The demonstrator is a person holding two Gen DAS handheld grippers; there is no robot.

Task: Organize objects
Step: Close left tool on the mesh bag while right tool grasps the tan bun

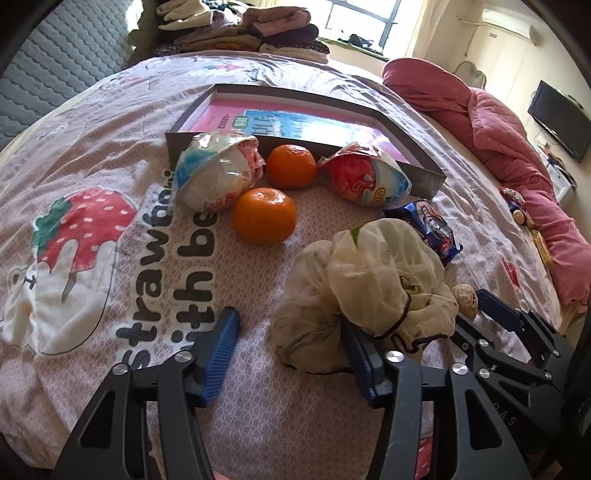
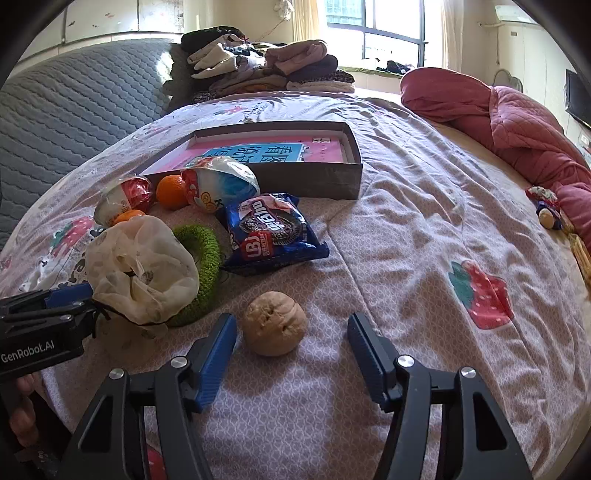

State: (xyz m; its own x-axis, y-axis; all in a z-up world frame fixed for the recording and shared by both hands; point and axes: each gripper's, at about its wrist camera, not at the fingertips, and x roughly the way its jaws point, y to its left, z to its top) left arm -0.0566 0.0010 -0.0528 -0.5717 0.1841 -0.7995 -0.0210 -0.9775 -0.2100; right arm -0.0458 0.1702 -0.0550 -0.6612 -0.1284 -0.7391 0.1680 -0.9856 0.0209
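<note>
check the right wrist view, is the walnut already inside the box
No, the walnut lies on the bedspread between the open right tongs, well short of the box.

A: Background? Folded clothes pile [image 2: 269, 66] at 12 o'clock, window [image 2: 373, 35] at 1.
B: Red quilt [image 2: 517, 122] at 2, TV [image 1: 559, 120] on wall at 3. Grey quilted mattress [image 2: 74, 110] at 10.
</note>
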